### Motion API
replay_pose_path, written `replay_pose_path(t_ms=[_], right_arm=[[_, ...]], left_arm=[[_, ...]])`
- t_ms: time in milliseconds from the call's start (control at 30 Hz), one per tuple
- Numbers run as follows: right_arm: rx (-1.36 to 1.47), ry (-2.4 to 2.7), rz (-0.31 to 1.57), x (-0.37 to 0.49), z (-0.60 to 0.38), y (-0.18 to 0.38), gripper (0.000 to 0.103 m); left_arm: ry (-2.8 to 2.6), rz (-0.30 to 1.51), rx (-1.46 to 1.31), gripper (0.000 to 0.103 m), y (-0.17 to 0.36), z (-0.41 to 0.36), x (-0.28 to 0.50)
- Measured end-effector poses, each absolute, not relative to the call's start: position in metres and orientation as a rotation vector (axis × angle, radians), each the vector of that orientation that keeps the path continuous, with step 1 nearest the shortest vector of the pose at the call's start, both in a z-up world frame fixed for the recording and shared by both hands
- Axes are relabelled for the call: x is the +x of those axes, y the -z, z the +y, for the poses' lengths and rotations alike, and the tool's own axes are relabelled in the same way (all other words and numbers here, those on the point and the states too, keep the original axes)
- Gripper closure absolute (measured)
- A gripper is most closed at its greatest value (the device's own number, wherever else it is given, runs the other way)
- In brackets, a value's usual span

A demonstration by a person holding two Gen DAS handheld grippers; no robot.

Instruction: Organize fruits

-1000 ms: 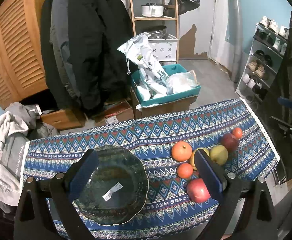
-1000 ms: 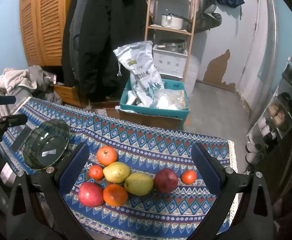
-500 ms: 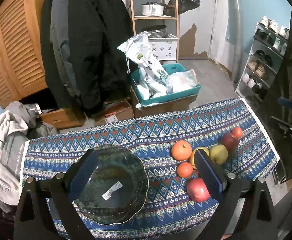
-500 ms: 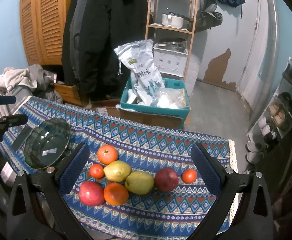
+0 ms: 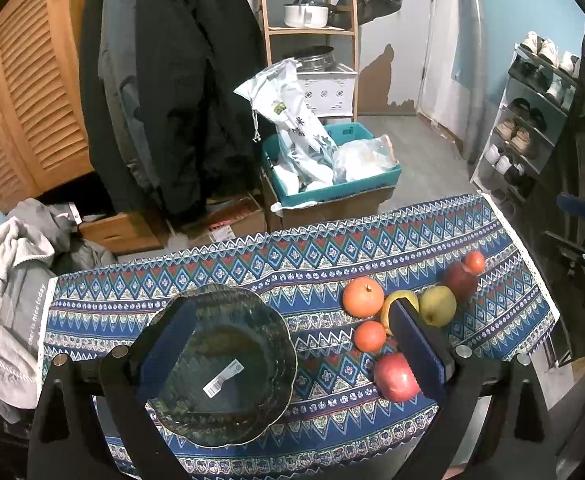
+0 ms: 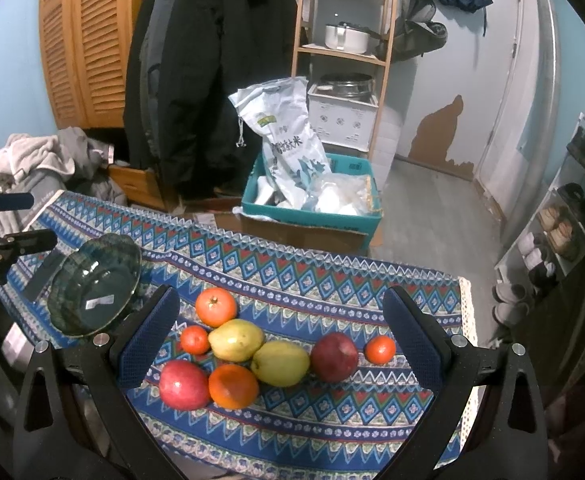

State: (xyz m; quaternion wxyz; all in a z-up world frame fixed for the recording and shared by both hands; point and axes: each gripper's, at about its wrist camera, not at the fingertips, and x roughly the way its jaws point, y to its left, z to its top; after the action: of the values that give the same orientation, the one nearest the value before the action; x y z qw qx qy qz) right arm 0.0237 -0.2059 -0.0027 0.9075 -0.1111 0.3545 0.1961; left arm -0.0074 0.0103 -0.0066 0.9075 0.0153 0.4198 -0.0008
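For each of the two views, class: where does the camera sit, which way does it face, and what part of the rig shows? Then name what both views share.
Left wrist view: sits on the left hand-held gripper, looking forward and down over the glass bowl; both open fingers frame it.
Right wrist view: sits on the right hand-held gripper, looking forward and down at the fruits; both open fingers show.
Shared: the bowl, the patterned tablecloth, the red apple and the teal crate.
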Motion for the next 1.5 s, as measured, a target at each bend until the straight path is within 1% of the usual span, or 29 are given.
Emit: replay_pose_path(t_ms=[1500], right_arm=[[-0.217, -0.410, 0.748, 0.0291, -0.2108, 0.0006, 0.003]], left_arm=[[0.004, 0.870, 0.031, 0.005, 0.0057, 0.0112, -0.0054]])
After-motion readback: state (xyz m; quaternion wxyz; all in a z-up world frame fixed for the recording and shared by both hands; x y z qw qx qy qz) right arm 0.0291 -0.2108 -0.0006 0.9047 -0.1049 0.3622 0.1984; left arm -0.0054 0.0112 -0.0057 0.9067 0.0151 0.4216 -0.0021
